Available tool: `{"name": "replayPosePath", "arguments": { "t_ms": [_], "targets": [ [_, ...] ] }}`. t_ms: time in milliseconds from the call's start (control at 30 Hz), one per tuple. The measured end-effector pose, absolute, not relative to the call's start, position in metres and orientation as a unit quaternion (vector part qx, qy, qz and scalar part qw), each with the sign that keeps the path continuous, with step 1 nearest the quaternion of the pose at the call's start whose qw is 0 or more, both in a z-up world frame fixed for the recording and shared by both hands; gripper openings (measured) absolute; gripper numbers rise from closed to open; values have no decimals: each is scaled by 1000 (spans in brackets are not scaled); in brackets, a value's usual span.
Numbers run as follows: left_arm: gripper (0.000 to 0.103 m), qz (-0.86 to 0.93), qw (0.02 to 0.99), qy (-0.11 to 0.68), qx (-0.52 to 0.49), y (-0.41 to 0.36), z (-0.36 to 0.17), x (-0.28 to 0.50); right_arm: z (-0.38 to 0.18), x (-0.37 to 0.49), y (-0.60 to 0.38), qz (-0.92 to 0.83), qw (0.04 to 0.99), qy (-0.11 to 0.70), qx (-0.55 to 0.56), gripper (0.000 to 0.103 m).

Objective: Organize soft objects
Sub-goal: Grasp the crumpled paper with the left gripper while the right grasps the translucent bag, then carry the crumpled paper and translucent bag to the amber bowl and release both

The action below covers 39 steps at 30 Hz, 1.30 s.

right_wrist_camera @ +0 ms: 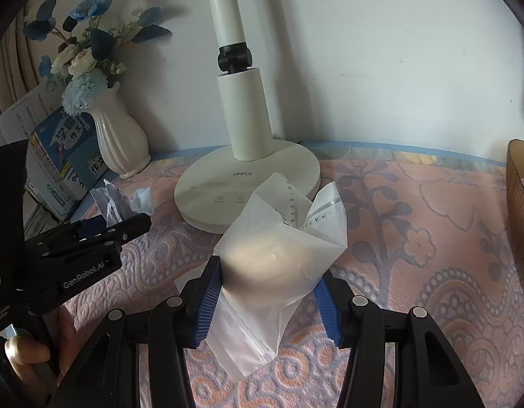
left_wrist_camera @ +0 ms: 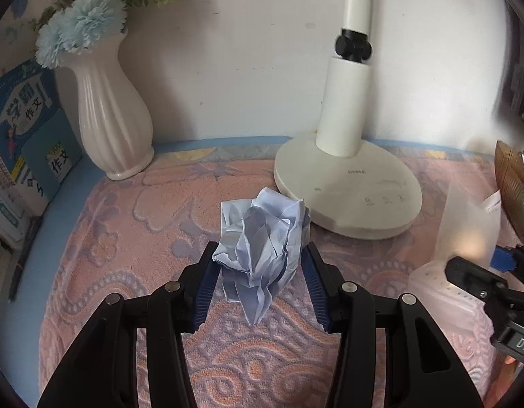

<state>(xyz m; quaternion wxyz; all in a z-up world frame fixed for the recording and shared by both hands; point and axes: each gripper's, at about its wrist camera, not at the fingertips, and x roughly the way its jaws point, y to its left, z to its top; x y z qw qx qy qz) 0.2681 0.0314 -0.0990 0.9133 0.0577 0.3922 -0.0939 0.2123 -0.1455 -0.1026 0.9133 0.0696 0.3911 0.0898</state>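
Note:
A crumpled pale blue paper ball (left_wrist_camera: pixel 262 238) sits between the blue pads of my left gripper (left_wrist_camera: pixel 260 272), which presses on it from both sides, just above the pink patterned cloth (left_wrist_camera: pixel 125 272). In the right wrist view my right gripper (right_wrist_camera: pixel 268 289) is shut on a white translucent plastic bag (right_wrist_camera: pixel 279 255) with something bulky inside; the bag's printed top flares upward. The left gripper (right_wrist_camera: pixel 125 227) with the blue paper (right_wrist_camera: pixel 119 204) appears at the left of that view. The right gripper (left_wrist_camera: pixel 483 272) and the bag (left_wrist_camera: pixel 466 231) show at the left wrist view's right edge.
A white desk lamp with a round base (left_wrist_camera: pixel 347 190) stands at the back middle, close behind both held things. A white ribbed vase (left_wrist_camera: pixel 112 115) with blue flowers and books (left_wrist_camera: pixel 27 129) stand at the back left. A brown cardboard edge (right_wrist_camera: pixel 520 204) is at the right.

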Motion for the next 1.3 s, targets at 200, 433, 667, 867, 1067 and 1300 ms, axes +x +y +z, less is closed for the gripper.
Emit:
{"name": "replayPosePath", "arguments": {
  "t_ms": [200,433,667,867,1067,1300],
  "targets": [
    [46,-100,911,392,77,24,-95,233,-105,146,-172,143,889,424,95,51],
    [46,-155,903,396,59,-2,-88,166,-89,58,-206,121,905,401,73,51],
    [46,-229,897,373,65,-60,-52,129,-60,20,-236,86,922,371,70,51],
    [46,-267,902,332,73,-111,-6,125,-16,-3,-301,27,936,336,104,51],
    [46,-300,904,296,69,-163,38,136,34,-18,-376,-67,935,319,136,51],
    [46,-331,897,286,70,-220,58,155,56,-8,-431,-124,928,312,160,51]
  ]
}}
